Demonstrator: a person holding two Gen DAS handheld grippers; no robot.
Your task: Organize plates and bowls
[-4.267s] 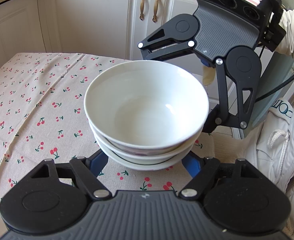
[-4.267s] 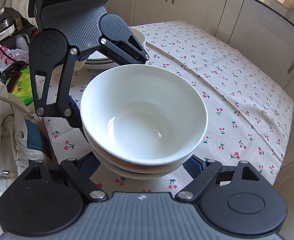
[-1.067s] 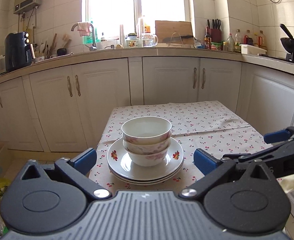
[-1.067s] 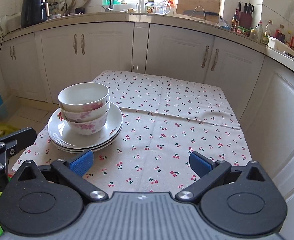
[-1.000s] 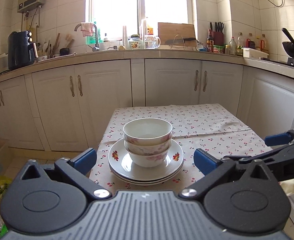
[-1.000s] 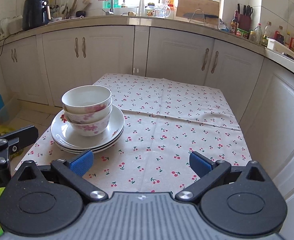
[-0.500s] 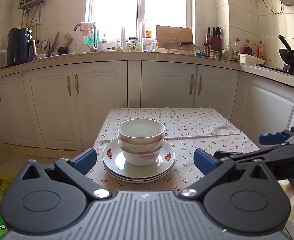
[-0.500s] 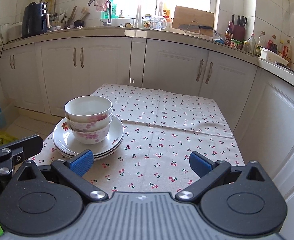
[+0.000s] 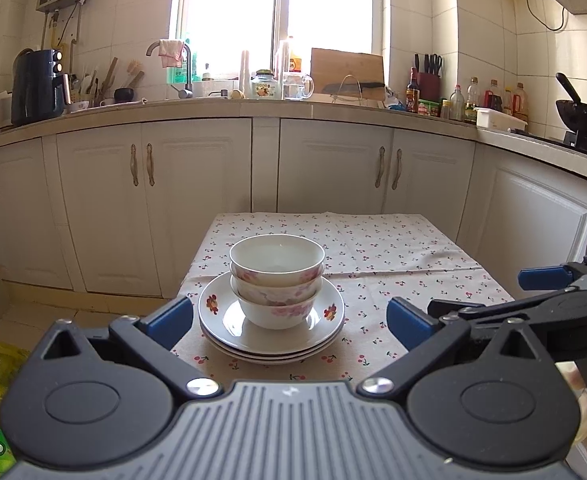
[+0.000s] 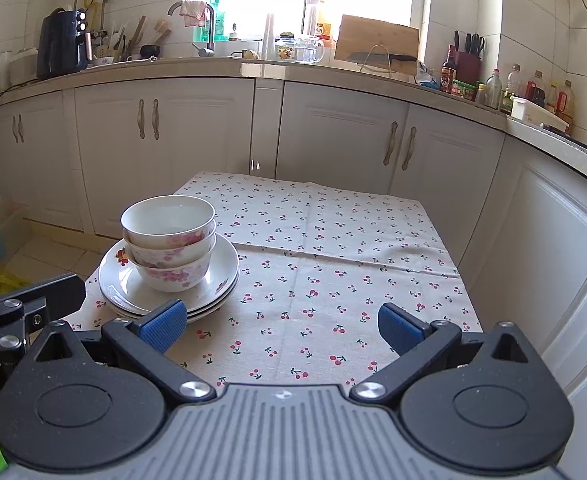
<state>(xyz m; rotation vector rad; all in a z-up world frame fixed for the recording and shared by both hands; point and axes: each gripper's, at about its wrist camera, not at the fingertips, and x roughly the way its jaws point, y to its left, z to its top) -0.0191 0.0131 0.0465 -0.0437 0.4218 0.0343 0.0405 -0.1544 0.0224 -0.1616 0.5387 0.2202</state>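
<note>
We see three bowls [image 9: 276,280] nested one in another, standing on a pile of plates [image 9: 271,330] near the left front corner of the tabletop [image 10: 333,280] with the cherry cloth. The task looks finished to us.

The risk now is the tall pile itself. The bowls stand high on the plates, and the plates lie close to the near edge of the tabletop. If a hand moves forward carelessly, a finger could push the plate rim or the top bowl, and we think the pile could slide on the cloth or tip toward the floor.

The left gripper [image 9: 289,320] holds its fingers spread wide and empty; in its view the pile sits at 12 o'clock, framed between the two blue tips but beyond them, not touching. The right gripper [image 10: 281,326] is also spread and empty; there the pile lies at about 10 o'clock, behind the left finger [image 10: 161,326].
</note>
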